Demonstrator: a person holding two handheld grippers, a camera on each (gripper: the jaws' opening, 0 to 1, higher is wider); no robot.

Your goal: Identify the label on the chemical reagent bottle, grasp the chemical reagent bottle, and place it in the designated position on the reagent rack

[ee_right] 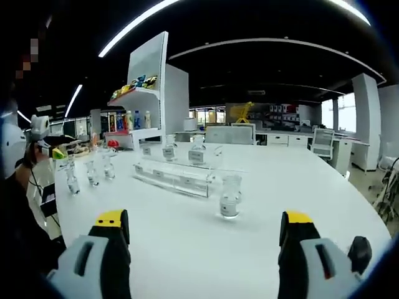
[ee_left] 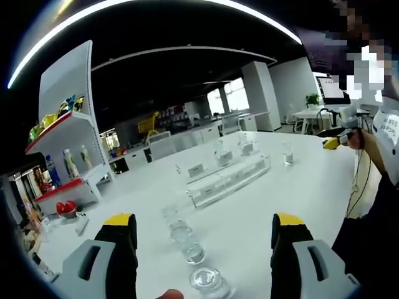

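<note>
My left gripper (ee_left: pixel 204 224) is open over a white table (ee_left: pixel 293 199). A row of several clear glass reagent bottles (ee_left: pixel 190 249) runs away from it, and the nearest bottle (ee_left: pixel 209 281) shows between the wide-apart jaws. Beyond stands a clear acrylic reagent rack (ee_left: pixel 230 177) with labelled bottles (ee_left: pixel 223 156) on it. My right gripper (ee_right: pixel 204 220) is open too, with nothing between its jaws. A single clear bottle (ee_right: pixel 230 196) stands just ahead of it, in front of the rack (ee_right: pixel 174 177). That same lone bottle (ee_left: pixel 287 152) shows past the rack's far end.
A white shelf unit (ee_left: pixel 68 143) with coloured goods stands at the table's far side, seen also as the shelf unit (ee_right: pixel 149 93). A person (ee_left: pixel 380 156) stands at the table edge. Office desks and chairs (ee_right: pixel 324 140) lie behind. A cable (ee_left: pixel 358 180) hangs near the person.
</note>
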